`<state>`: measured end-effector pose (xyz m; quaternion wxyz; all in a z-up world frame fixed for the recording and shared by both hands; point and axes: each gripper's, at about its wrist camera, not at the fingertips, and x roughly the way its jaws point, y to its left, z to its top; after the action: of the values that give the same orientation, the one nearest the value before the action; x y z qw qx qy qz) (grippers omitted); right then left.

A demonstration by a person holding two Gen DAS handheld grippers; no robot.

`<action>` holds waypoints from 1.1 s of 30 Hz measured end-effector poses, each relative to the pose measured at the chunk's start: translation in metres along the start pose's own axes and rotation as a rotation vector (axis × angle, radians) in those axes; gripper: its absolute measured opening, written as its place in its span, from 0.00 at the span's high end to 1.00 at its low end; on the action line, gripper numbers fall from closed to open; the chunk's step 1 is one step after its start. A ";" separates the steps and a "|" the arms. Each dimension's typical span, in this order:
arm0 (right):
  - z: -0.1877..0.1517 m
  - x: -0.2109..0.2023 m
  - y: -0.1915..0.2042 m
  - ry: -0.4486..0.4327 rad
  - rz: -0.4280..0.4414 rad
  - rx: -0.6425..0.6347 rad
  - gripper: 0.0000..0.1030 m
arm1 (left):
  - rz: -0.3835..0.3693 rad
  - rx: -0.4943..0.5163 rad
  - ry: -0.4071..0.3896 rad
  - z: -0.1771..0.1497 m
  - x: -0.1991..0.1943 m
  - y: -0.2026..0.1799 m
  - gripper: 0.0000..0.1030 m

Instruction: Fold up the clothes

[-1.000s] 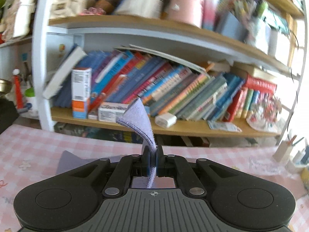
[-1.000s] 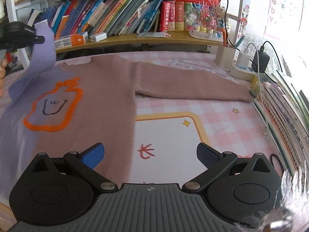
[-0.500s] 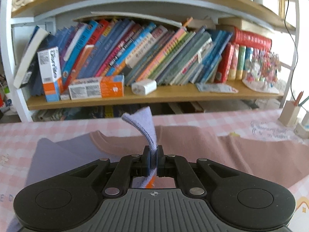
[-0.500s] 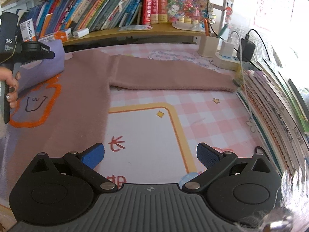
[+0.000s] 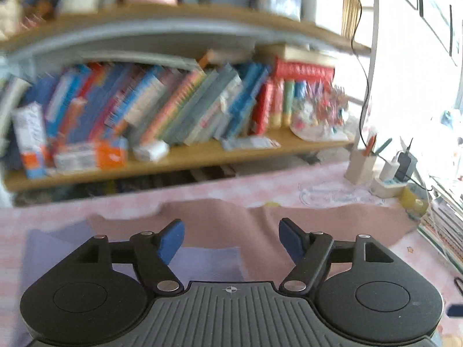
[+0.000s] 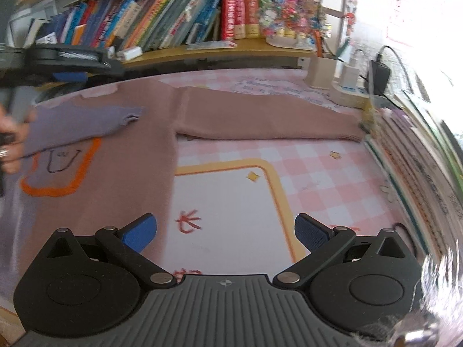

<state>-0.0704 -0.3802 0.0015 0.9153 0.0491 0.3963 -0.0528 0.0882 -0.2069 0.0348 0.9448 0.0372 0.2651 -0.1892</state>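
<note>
While its jaws are opening, the left gripper [image 5: 231,238] points a little downward over the sweater [image 6: 121,179], and nothing is between its blue pads [image 5: 170,240]; the cloth lies under them, not pressed. In the right wrist view, the person's hand [image 6: 11,141] holds this tool at the far left edge, above the upper left part of the garment. The lilac sleeve [image 6: 84,123] lies folded across the chest of the pink sweater, just below and in front of the left gripper, and its cuff points to the right. It partly covers the orange outline drawing [image 6: 58,173]. More to the right, the other sleeve [image 6: 266,118] is stretched flat over the checked tablecloth [image 6: 318,170] toward the stack of books at the edge. The right gripper [image 6: 225,231] is tilted down with its jaws wide apart and empty; its left pad is over the lower hem area of the sweater, and its right pad is over bare tablecloth.
</note>
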 end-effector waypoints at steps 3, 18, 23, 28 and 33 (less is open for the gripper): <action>0.001 0.007 0.010 0.009 0.044 -0.010 0.00 | 0.131 -0.024 0.033 -0.020 -0.040 0.034 0.28; -0.018 0.001 0.052 0.044 0.042 0.014 0.01 | 0.468 -0.280 0.251 -0.135 -0.134 0.151 0.28; -0.034 -0.011 0.061 0.066 0.013 0.026 0.03 | 0.414 -0.307 0.261 -0.146 -0.138 0.165 0.28; -0.041 -0.019 0.068 0.066 0.009 0.044 0.09 | 0.363 -0.307 0.274 -0.153 -0.135 0.168 0.27; -0.043 -0.017 0.069 0.093 0.001 0.078 0.27 | 0.312 -0.301 0.282 -0.156 -0.123 0.169 0.28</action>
<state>-0.1035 -0.3057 -0.0116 0.8934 0.0875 0.4358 -0.0655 -0.0213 0.0184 -0.0408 0.9111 -0.0374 0.4105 0.0075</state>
